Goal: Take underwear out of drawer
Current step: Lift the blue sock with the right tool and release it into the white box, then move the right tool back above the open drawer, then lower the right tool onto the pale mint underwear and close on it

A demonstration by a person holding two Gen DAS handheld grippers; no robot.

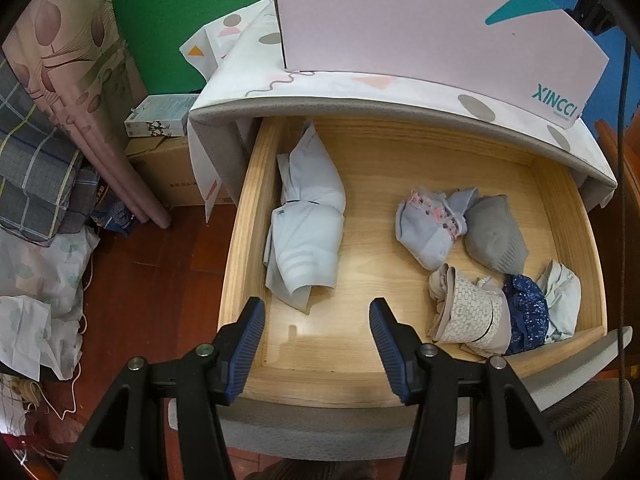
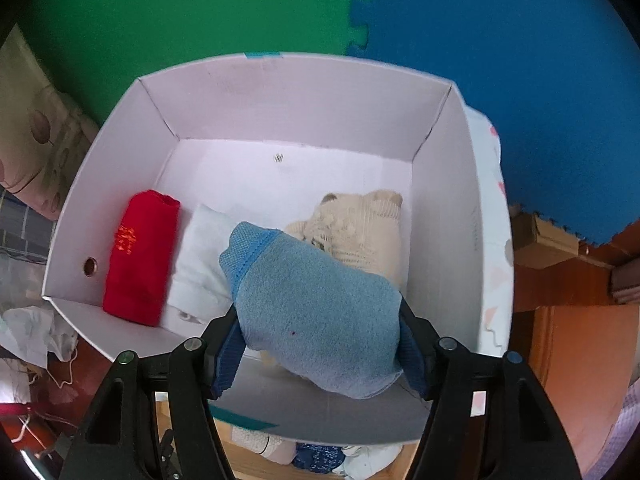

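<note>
The wooden drawer [image 1: 248,216] stands pulled out in the left wrist view. In it lie a pale blue folded garment [image 1: 306,232] on the left and, on the right, several rolled underwear pieces: a floral one [image 1: 428,228], a grey one [image 1: 496,240], a beige patterned one [image 1: 468,316] and a dark blue one [image 1: 524,316]. My left gripper [image 1: 316,320] hangs open over the drawer's front, holding nothing. My right gripper [image 2: 320,312] is shut on a blue knitted underwear roll [image 2: 312,296] above the white box [image 2: 300,100].
The white box [image 1: 400,20] sits on the cloth-covered cabinet top above the drawer. Inside it lie a red roll [image 2: 140,256], a white piece [image 2: 204,256] and a cream knitted piece [image 2: 360,224]. Bedding and cardboard boxes [image 1: 168,176] crowd the floor at the left.
</note>
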